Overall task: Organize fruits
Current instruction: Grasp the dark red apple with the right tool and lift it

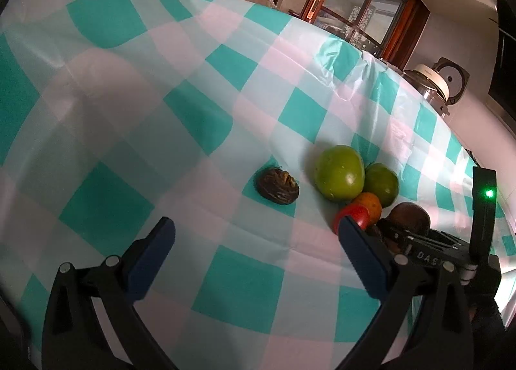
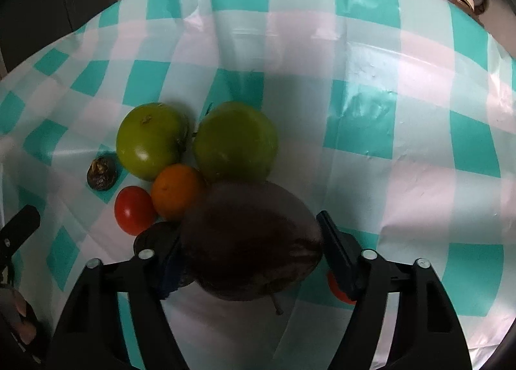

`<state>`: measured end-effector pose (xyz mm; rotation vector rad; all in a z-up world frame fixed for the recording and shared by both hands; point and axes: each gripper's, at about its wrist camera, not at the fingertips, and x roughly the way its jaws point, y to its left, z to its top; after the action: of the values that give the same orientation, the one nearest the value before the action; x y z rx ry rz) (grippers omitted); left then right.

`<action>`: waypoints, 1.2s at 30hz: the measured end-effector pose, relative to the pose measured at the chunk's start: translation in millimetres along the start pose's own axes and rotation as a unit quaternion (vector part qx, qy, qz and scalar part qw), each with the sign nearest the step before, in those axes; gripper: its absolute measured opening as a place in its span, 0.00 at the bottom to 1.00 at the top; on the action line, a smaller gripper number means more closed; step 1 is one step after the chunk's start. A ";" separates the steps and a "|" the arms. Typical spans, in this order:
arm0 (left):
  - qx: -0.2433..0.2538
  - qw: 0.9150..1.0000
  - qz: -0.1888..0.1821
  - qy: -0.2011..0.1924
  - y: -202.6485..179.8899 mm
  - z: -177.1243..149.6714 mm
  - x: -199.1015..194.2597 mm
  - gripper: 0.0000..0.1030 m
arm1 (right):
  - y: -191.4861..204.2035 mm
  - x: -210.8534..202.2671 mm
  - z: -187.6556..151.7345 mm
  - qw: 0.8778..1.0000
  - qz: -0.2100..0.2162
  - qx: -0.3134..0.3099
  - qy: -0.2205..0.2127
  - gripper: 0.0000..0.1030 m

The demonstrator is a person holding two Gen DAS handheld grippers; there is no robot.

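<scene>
The right gripper [image 2: 250, 247] pinches a dark avocado [image 2: 251, 241] just beside the orange [image 2: 175, 191] (placing step, I judge); next it needs releasing. The left gripper [image 1: 254, 237] hangs spread, empty.

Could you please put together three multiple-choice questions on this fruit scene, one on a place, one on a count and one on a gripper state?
1. Where does the shrivelled dark fruit lie?
A. Apart from the cluster, on the tablecloth
B. On top of a green fruit
C. Inside the left gripper

2. How many large green fruits are on the table?
A. One
B. Two
C. Four

3. What is the right gripper doing?
A. Open over bare cloth
B. Shut on the red tomato
C. Shut on a large dark fruit

Answers:
1 A: the shrivelled dark fruit sits alone.
2 B: one green fruit beside another.
3 C: the right gripper clamps the large dark fruit; the left gripper is open.
</scene>
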<state>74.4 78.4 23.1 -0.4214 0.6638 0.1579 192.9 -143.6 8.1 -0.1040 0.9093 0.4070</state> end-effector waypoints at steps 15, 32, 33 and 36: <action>0.102 0.992 -0.063 0.038 -39.8 -16.6 -2.1 0.98 | -7.5 -139.8 -120.1 0.979 -0.070 0.137 -0.131 0.63; 0.165 0.980 0.003 0.113 -151.3 -37.9 65.2 0.58 | -28.2 -132.0 -143.6 0.969 -0.039 0.211 -0.122 0.63; 0.169 0.979 0.009 0.110 -153.8 -38.0 67.2 0.55 | -28.9 -131.7 -144.1 0.969 -0.038 0.214 -0.121 0.63; 0.178 0.978 0.011 0.109 -154.0 -39.2 67.7 0.37 | -30.6 -131.3 -145.1 0.967 -0.034 0.220 -0.121 0.63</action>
<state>147.3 -77.0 3.5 -0.0865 0.8948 0.0106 25.2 -248.4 19.3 0.3151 0.7330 0.1429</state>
